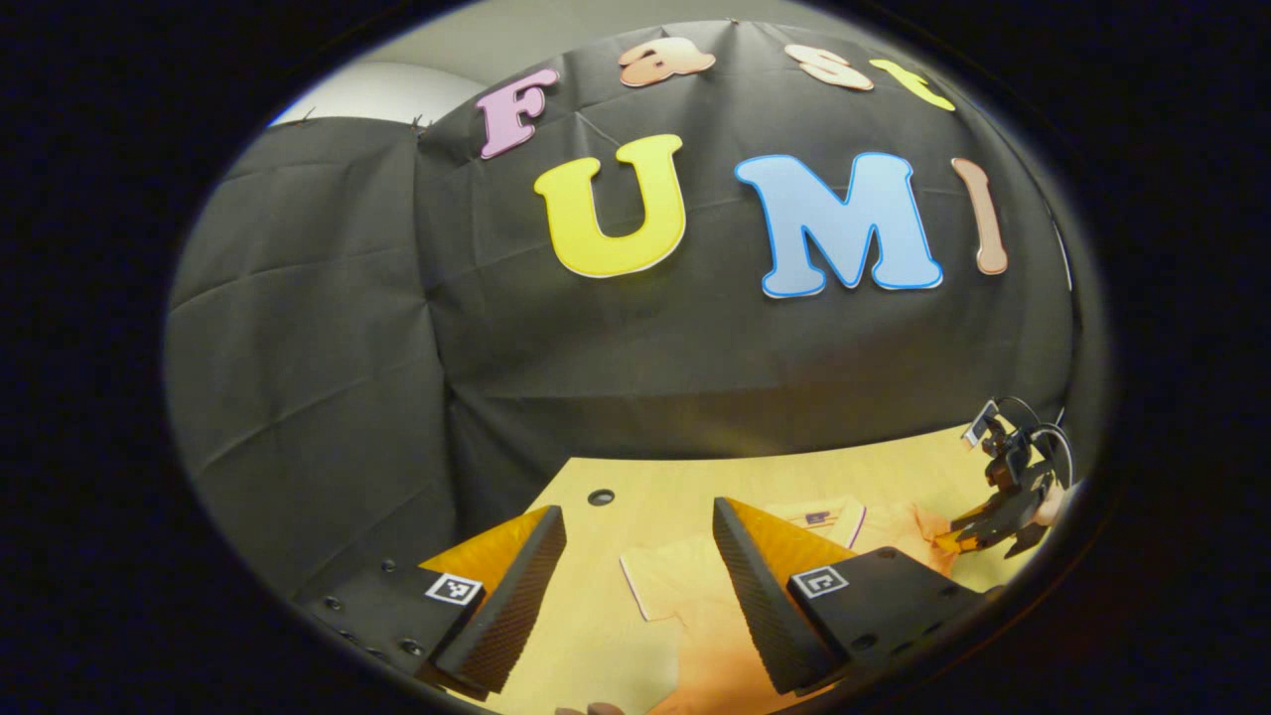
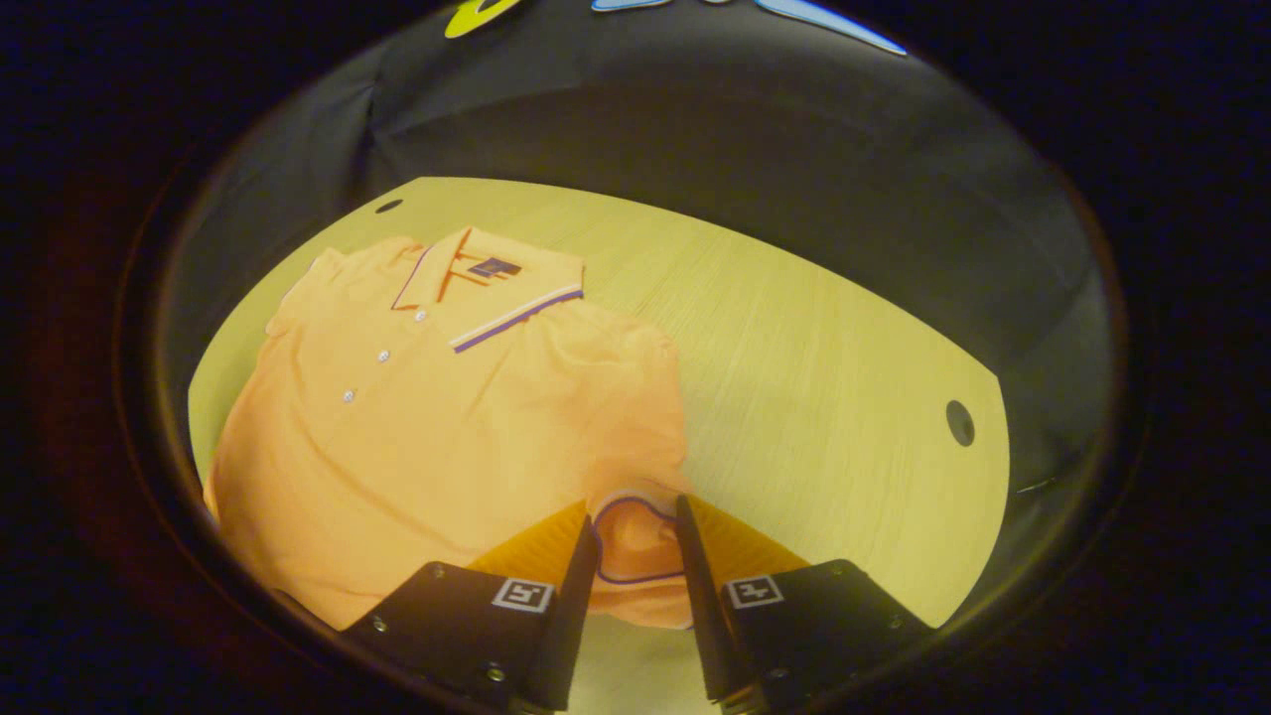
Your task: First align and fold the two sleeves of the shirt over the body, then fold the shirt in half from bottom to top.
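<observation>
The orange polo shirt with the purple-striped collar [image 2: 437, 417] lies flat on the pale wooden bench [image 2: 814, 377]. The right tool [image 2: 635, 556] is clenched on the shirt's striped sleeve cuff [image 2: 635, 541]. The left tool [image 1: 635, 576] is released above the shirt's other side

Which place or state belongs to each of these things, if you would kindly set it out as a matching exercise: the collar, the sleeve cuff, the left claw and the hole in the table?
Things:
1. collar
2. sleeve cuff
3. left claw
4. hole

Places or states:
A. open, with nothing between its fingers
B. in bare table wood, well clear of the shirt
C. between the fingers of the right claw
D. at the shirt's far end, with a striped edge

Pairs: 1-D, 2-C, 3-A, 4-B
</observation>
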The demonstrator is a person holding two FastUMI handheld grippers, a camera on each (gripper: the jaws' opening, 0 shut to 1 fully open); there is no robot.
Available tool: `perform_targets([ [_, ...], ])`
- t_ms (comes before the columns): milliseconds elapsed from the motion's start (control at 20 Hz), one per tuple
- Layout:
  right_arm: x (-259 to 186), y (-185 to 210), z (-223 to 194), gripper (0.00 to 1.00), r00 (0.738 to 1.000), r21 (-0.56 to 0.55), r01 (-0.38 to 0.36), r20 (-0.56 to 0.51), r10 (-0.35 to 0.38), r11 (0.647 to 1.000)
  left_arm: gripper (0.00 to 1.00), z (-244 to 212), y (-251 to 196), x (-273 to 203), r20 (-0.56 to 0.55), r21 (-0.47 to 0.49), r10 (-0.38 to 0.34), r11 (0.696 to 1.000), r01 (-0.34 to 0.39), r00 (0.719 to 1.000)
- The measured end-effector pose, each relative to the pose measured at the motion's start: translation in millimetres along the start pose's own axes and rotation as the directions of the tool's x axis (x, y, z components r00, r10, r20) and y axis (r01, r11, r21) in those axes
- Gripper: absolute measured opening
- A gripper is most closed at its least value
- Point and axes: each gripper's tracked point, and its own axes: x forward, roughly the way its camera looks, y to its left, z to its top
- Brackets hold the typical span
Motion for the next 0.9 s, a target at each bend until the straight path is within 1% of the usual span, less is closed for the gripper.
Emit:
perform_targets([
  [50,-2.1,-6.1,2.5,0.26,1.000,-0.007,0.026,0.006,-0.026,1.000,0.98,-0.5,-1.1,0.6,-0.003,0.001,-0.001,1.000,0.001,1.000],
  [100,-0.4,-9.2,2.7,0.18,0.999,-0.010,0.048,0.009,-0.048,0.999,0.98,-0.3,-0.5,1.0,-0.004,0.002,0.001,1.000,-0.001,1.000],
  [150,-1.6,-4.1,1.9,0.03,1.000,0.013,0.028,-0.001,-0.028,1.000,0.99,-0.4,-0.4,0.7,-0.003,0.001,0.001,1.000,-0.001,1.000],
  [200,-4.9,-0.5,1.8,0.03,1.000,0.039,0.013,-0.012,-0.012,0.999,0.99,-0.4,0.2,0.0,-0.002,-0.001,0.000,1.000,0.000,1.000],
  [350,-14.3,3.0,11.3,0.03,1.000,0.077,0.006,0.000,-0.006,0.997,0.98,-1.4,2.4,0.0,-0.002,-0.005,0.000,1.000,0.000,1.000],
  [500,-29.1,21.7,32.8,0.03,0.999,0.103,-0.029,0.044,0.024,0.994,0.99,-3.8,5.0,-0.7,-0.004,-0.019,-0.001,1.000,0.001,1.000],
  [750,-41.6,78.1,83.3,0.03,0.987,0.085,-0.116,0.124,0.105,0.990,0.99,-11.8,15.9,-3.6,-0.016,-0.044,0.009,0.999,-0.010,1.000],
  [900,-32.3,117.8,109.7,0.03,0.977,0.067,-0.166,0.148,0.155,0.984,0.99,-17.2,25.4,-5.5,-0.023,-0.046,0.020,0.999,-0.021,1.000],
])
